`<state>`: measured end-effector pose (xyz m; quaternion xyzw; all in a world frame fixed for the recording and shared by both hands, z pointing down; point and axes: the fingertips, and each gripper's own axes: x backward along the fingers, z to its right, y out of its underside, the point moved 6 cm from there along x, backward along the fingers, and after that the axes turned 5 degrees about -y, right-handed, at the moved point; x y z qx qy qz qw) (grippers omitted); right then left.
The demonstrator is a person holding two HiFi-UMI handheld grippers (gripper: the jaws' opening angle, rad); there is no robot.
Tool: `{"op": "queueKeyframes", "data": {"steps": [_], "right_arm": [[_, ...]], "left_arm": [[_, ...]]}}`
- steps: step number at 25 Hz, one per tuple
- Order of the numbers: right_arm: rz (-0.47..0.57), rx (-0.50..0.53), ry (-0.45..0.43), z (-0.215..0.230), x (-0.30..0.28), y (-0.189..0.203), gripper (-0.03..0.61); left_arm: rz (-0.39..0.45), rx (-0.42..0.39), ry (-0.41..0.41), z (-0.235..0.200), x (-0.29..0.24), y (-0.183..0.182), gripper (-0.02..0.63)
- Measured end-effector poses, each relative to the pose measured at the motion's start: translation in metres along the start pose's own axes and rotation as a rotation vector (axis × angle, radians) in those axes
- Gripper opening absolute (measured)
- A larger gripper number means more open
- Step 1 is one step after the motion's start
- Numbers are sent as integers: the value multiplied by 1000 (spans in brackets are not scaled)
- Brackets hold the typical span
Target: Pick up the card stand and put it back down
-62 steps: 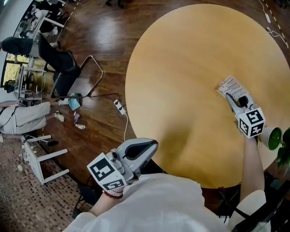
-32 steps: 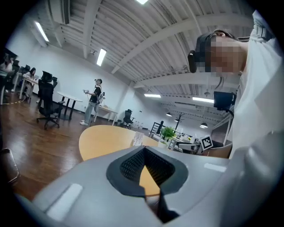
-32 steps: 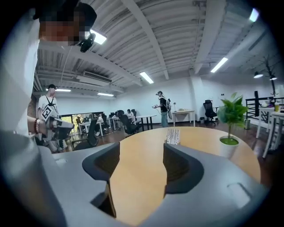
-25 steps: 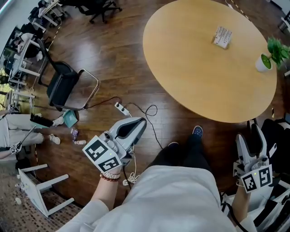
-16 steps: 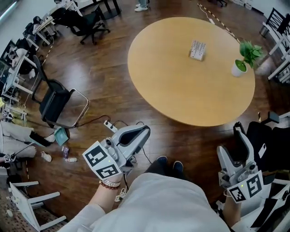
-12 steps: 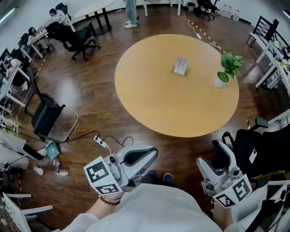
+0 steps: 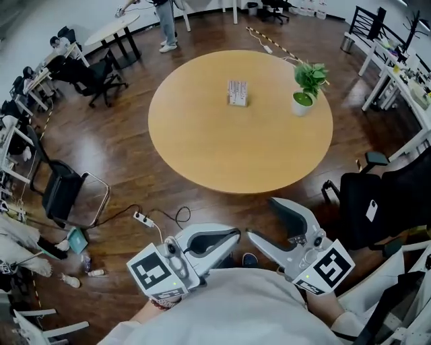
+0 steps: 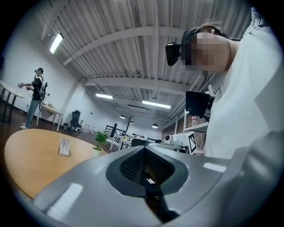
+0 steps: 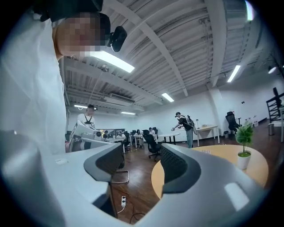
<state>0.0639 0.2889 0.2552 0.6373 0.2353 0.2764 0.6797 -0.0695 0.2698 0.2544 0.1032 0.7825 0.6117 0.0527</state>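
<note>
The card stand [image 7: 237, 93], a small white upright card holder, stands alone on the round wooden table [image 7: 202, 135], far from both grippers. It also shows small in the left gripper view as the card stand [image 8: 65, 146]. My left gripper [image 7: 234, 233] is held close to my body, shut and empty; its jaws meet in the left gripper view [image 8: 145, 153]. My right gripper [image 7: 262, 219] is beside it, open, its jaws closing slightly with nothing between them [image 9: 141, 166].
A potted plant [image 7: 306, 84] stands on the table right of the card stand. Office chairs [image 7: 67, 195] and a black chair [image 7: 384, 195] flank me on the wood floor. A power strip [image 7: 143, 220] with cable lies near my feet. People stand at the far desks [image 7: 165, 20].
My right gripper has left the card stand on the table and come back to my body, beside the left gripper. The view has drawn well back from the table.
</note>
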Motion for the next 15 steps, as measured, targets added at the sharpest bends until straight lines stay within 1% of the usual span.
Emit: {"op": "queueKeyframes", "data": {"steps": [4, 7, 9, 12, 15], "right_arm": [[-13, -2, 3, 2, 3, 3, 262], [-17, -5, 7, 5, 4, 5, 262], [-12, -12, 21, 7, 8, 3, 262], [-3, -17, 54, 7, 14, -2, 262], [3, -27, 80, 9, 15, -2, 262]], "left_arm": [[24, -18, -26, -10, -2, -9, -5], [-2, -28, -9, -8, -7, -6, -3], [-22, -21, 10, -4, -12, 0, -5], [-29, -6, 39, -6, -15, 6, -4], [-27, -14, 34, -16, -13, 7, -5]]}}
